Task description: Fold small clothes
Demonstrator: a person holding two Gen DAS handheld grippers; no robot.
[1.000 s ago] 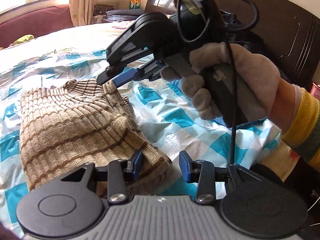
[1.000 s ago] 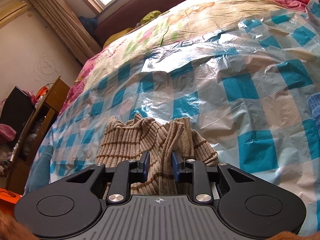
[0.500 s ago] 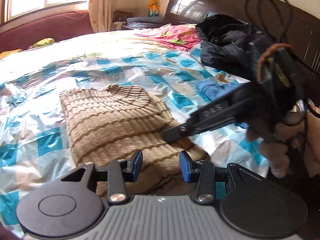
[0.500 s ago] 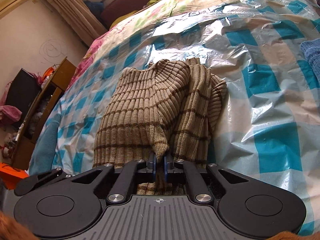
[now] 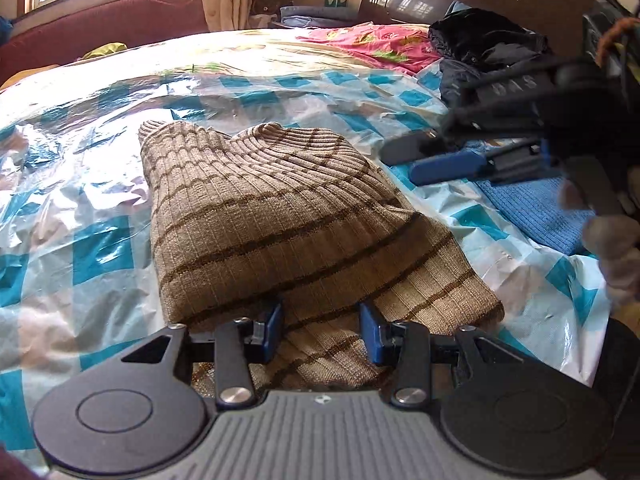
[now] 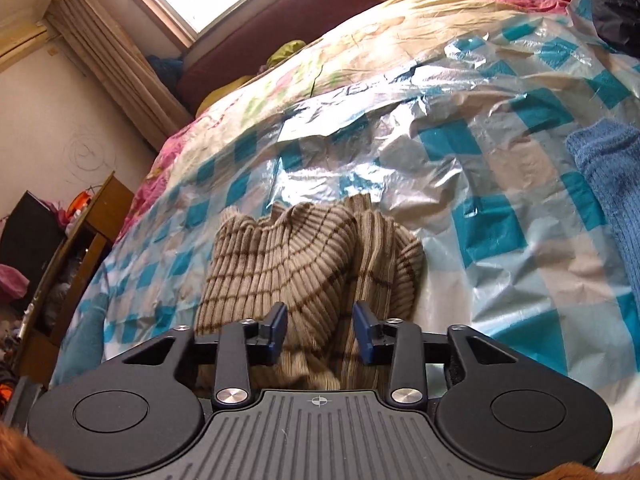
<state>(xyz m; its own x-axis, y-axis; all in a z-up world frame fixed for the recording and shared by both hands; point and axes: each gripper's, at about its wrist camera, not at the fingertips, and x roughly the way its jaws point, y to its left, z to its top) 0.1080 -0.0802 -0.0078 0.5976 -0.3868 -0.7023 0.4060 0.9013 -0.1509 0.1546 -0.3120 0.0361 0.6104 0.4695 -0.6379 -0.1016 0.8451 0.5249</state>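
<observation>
**Sweater folded down, right jaws letting go**

The striped sweater (image 5: 280, 220) lies on the checked plastic sheet (image 5: 100, 248) as a compact bundle, sides tucked in and one layer doubled over another. It sits directly ahead of both tools, its near edge right at their tips.

The left gripper (image 5: 320, 328) sits part-open, blue pads either side of the lower layer at the near hem. From this angle it is hard to say whether the pads press the knit or merely straddle it; a gap seems to show on each side.

The right gripper (image 6: 320, 330) is opening as the shot is taken. Knit lies between and under its pads, but they stand clear of it, so nothing looks held there. In the left view the same tool hangs off to the right, above the sheet and short of the blue knit (image 5: 532, 208).

As a judgement, this garment is nearly done: a final tidy or a move aside remains. The blue knit, just right of the right tool, looks like the next piece. The dark jacket (image 5: 488, 52) waits farther ahead.
</observation>
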